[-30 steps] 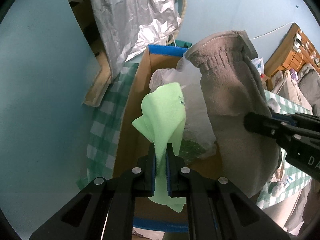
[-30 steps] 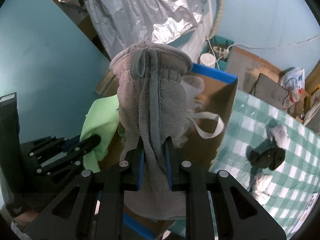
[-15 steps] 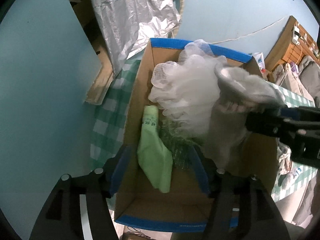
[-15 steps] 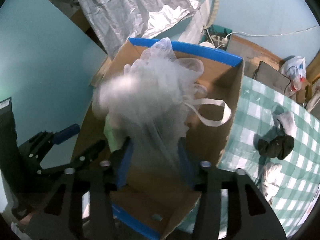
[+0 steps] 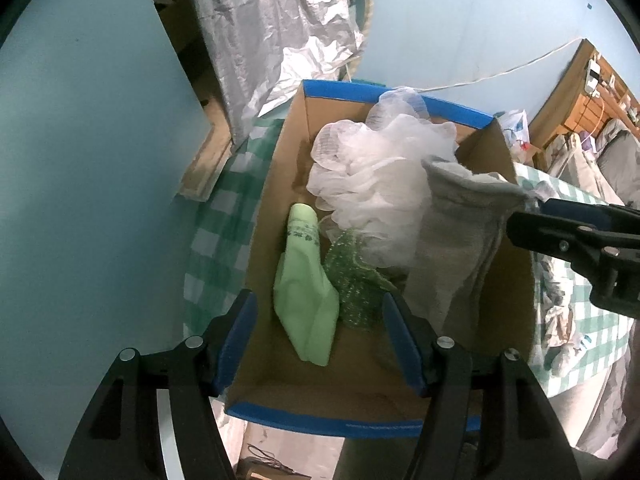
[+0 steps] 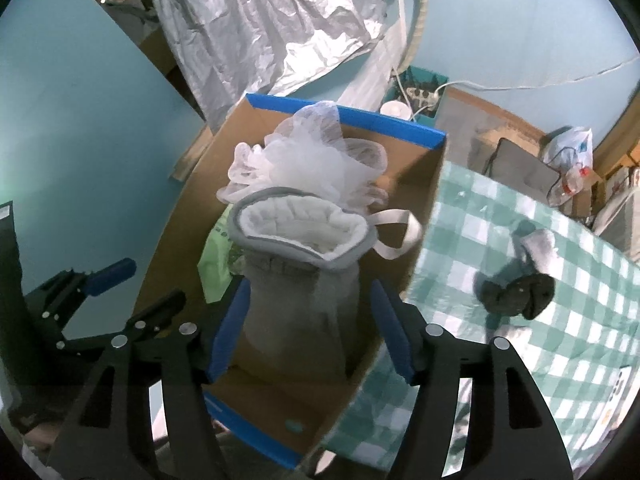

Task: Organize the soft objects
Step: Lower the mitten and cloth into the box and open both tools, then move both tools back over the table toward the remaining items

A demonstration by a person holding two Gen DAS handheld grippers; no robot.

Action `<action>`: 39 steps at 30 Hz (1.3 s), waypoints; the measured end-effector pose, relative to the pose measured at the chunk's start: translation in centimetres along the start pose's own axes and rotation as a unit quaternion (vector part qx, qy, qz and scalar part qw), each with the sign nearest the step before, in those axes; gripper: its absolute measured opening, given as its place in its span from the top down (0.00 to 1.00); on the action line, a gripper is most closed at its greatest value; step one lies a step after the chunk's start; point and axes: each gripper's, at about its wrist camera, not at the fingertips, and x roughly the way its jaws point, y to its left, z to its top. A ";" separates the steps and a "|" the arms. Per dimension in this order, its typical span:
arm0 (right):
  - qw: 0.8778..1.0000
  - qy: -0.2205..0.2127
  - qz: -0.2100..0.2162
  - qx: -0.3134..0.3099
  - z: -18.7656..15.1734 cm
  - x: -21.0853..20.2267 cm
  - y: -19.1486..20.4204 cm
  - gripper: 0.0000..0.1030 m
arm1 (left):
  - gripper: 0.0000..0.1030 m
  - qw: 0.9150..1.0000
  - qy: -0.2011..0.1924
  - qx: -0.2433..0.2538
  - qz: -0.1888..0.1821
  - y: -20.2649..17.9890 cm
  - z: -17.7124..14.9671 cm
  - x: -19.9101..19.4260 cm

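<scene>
An open cardboard box (image 5: 276,208) with a blue-taped rim sits below both grippers. A light green cloth (image 5: 306,292) lies on its floor, beside a green sparkly scrubber (image 5: 352,284) and a white mesh pouf (image 5: 372,184). My left gripper (image 5: 316,320) hangs open above the green cloth, not touching it. A grey fleece mitten (image 6: 300,276) stands in the box with its cuff up, leaning on the pouf (image 6: 312,160). My right gripper (image 6: 310,300) is opening, the mitten loose between its blue pads (image 6: 230,320). The mitten (image 5: 456,248) also shows in the left wrist view.
The box stands on a green-and-white checked tablecloth (image 6: 520,360). A dark bundle of cloth (image 6: 516,292) and a pale sock (image 6: 540,244) lie on it to the right. Crumpled silver foil (image 6: 280,20) hangs behind the box. A plastic bag (image 6: 568,152) sits far right.
Both grippers went from shut to open. The green cloth dropped out of the left one onto the box floor. The grey mitten slid down out of the right one into the box.
</scene>
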 end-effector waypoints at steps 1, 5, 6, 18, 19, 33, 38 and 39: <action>1.000 -0.002 -0.003 -0.001 -0.1 -0.2 -0.1 0.38 | 0.35 1.000 -0.001 -0.001 0.000 -0.1 0.0 -0.2; 1.000 -0.005 -0.010 0.002 -0.6 -1.0 -0.9 0.35 | 0.35 1.000 -0.005 -0.001 -0.006 -0.9 -0.2 -1.0; 1.000 -0.006 -0.011 0.003 -0.7 -1.2 -1.0 0.35 | 0.35 1.000 -0.006 -0.001 -0.008 -1.1 -0.2 -1.2; 0.999 -0.013 -0.030 0.029 -2.8 -4.2 -5.0 0.34 | 0.35 0.999 -0.009 0.022 -0.028 -5.1 0.0 -2.5; 0.999 -0.014 -0.031 0.031 -3.0 -4.4 -5.4 0.34 | 0.35 0.999 -0.009 0.025 -0.029 -5.5 0.0 -2.6; 0.996 -0.011 -0.058 0.068 -6.1 -6.9 -11.1 0.33 | 0.35 0.997 -0.016 0.058 -0.048 -10.4 0.3 -3.5; 0.994 -0.007 -0.066 0.085 -7.7 -7.6 -13.0 0.33 | 0.35 0.996 -0.014 0.073 -0.055 -12.4 0.3 -3.6; 0.994 -0.007 -0.067 0.089 -8.0 -7.7 -13.3 0.33 | 0.35 0.995 -0.014 0.077 -0.057 -12.9 0.2 -3.6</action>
